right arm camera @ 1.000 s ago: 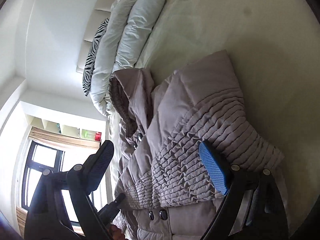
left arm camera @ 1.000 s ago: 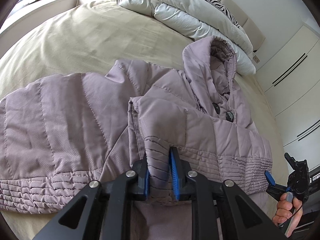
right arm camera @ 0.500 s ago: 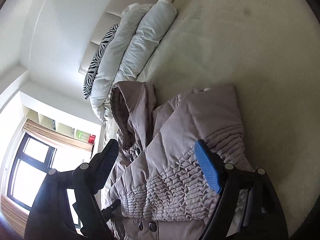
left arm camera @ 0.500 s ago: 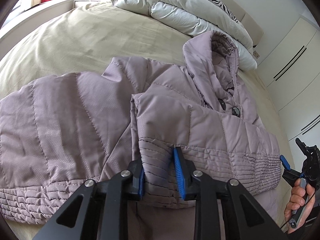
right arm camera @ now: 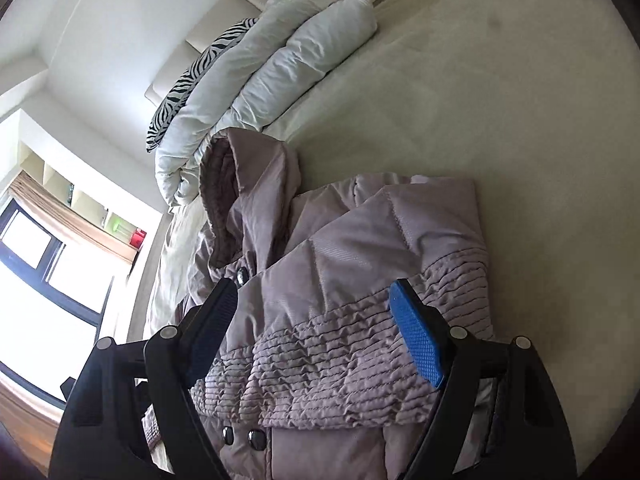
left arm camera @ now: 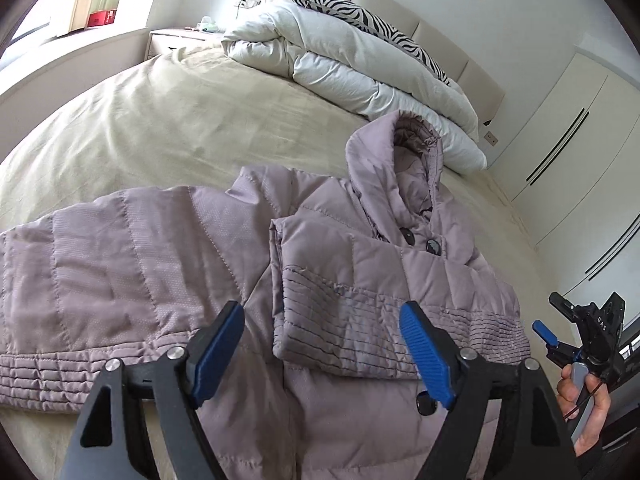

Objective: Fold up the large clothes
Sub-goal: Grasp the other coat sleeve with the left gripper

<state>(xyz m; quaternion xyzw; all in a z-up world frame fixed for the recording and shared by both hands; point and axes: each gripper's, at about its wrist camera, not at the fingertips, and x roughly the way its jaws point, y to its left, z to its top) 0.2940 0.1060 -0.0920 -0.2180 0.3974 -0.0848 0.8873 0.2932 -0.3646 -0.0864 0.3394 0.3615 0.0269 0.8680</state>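
Note:
A mauve quilted hooded jacket [left arm camera: 328, 280] lies on the beige bed [left arm camera: 168, 120], hood toward the pillows. One sleeve [left arm camera: 384, 320] is folded across the chest; the other sleeve [left arm camera: 100, 264] stretches out to the left. My left gripper [left arm camera: 320, 344] is open and empty, just above the folded sleeve's cuff. My right gripper [right arm camera: 312, 332] is open and empty over the same ribbed cuff [right arm camera: 340, 364]; it also shows in the left wrist view [left arm camera: 560, 328] at the jacket's right edge, held by a hand.
A folded white duvet [left arm camera: 360, 64] and a zebra pillow [left arm camera: 368, 16] lie at the head of the bed. White wardrobe doors [left arm camera: 568, 128] stand to the right. A bedside table [left arm camera: 180, 38] and a window [right arm camera: 48, 264] are on the far side.
My left gripper let go of the folded sleeve's cuff, opened wide and drew back. The sleeve now rests across the chest. My right gripper backed off a little, still open.

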